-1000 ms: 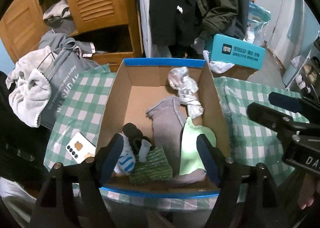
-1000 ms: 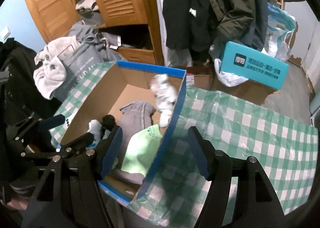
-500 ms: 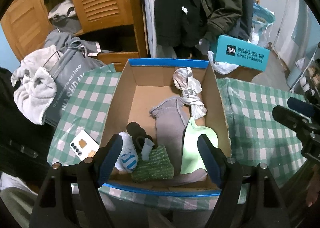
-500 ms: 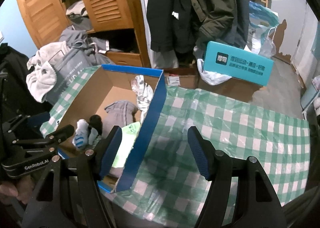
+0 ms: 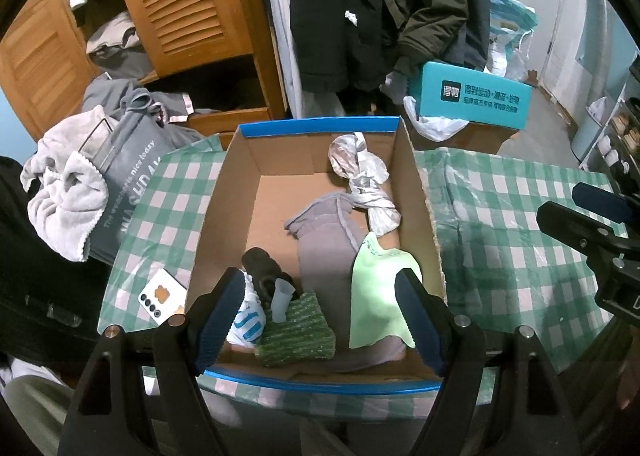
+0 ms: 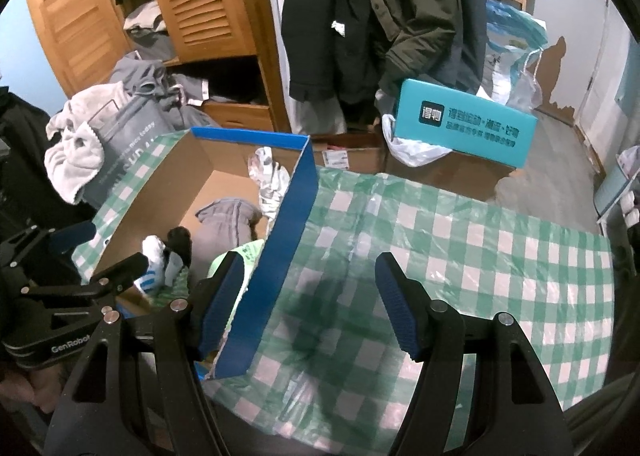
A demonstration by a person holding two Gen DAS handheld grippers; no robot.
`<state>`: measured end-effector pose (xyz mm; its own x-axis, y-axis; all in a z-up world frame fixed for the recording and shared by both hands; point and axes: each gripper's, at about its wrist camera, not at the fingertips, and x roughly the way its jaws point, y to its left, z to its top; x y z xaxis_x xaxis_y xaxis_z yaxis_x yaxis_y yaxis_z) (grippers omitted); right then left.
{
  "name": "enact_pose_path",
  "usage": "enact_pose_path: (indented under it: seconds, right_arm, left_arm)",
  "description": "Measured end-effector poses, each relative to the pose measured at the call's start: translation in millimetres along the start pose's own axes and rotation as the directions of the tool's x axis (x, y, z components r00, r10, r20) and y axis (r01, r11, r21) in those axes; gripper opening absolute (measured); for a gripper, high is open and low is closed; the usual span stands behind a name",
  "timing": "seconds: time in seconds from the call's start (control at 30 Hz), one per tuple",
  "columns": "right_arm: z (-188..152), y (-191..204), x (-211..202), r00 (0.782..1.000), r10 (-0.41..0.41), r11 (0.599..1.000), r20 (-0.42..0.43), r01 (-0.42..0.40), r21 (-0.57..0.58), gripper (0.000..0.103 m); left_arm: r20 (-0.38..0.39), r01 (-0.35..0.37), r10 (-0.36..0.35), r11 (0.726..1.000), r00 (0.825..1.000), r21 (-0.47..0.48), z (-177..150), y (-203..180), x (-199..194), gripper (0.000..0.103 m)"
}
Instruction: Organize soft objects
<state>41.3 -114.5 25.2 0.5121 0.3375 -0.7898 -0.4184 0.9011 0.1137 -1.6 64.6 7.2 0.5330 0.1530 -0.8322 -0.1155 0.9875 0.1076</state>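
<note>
A blue-rimmed cardboard box (image 5: pixel 320 125) stands on the green checked table (image 5: pixel 520 256). Inside lie a grey garment (image 5: pixel 328 248), a pale green cloth (image 5: pixel 378 296), a green knitted piece (image 5: pixel 296 330), a white-and-blue sock (image 5: pixel 248 320), a dark sock (image 5: pixel 260 268) and a crumpled silver-white cloth (image 5: pixel 360 179). My left gripper (image 5: pixel 320 320) hovers open over the box's near end, holding nothing. My right gripper (image 6: pixel 306 304) is open and empty above the box's blue right wall (image 6: pixel 280 252) and the tablecloth (image 6: pixel 460 256) beside it.
A white phone (image 5: pixel 162 298) lies on the table left of the box. A grey bag (image 5: pixel 128 179) with a light towel (image 5: pixel 68 199) sits at the far left. A teal box (image 5: pixel 472 99), hanging coats (image 5: pixel 360 7) and a wooden wardrobe (image 5: pixel 180 3) stand behind.
The right gripper has shifted rightwards, from over the box's inside to above its right wall and the tablecloth. The left gripper has stayed in place over the box.
</note>
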Motion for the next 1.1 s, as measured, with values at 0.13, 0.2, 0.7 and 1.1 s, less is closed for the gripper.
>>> enact_pose_path:
  seconds: [0.13,0.2,0.7,1.1]
  right_arm:
    - [0.2,-0.8,0.0,1.000,0.001,1.000,-0.001,-0.001,0.001,0.068]
    - [0.2,-0.7,0.2,1.000,-0.001,1.000,-0.001,0.001,0.000,0.068]
    - [-0.3,-0.1,0.1,1.000,-0.002,1.000,-0.004,0.002,-0.001,0.068]
    - [0.1,-0.9,-0.1,1.000,-0.002,1.000,-0.005,0.002,-0.001,0.068]
  left_arm:
    - [-0.001,0.001,-0.001,1.000,1.000,-0.002,0.1,-0.1,0.4,0.079]
    - [-0.001,0.001,-0.001,1.000,1.000,-0.003,0.3,0.1,0.5,0.079]
    - [-0.022,0.011,-0.011,1.000,1.000,-0.019,-1.9,2.6,4.4,0.079]
    - [-0.031,0.012,-0.013,1.000,0.999,-0.012,-4.3,-0.7,7.7,0.079]
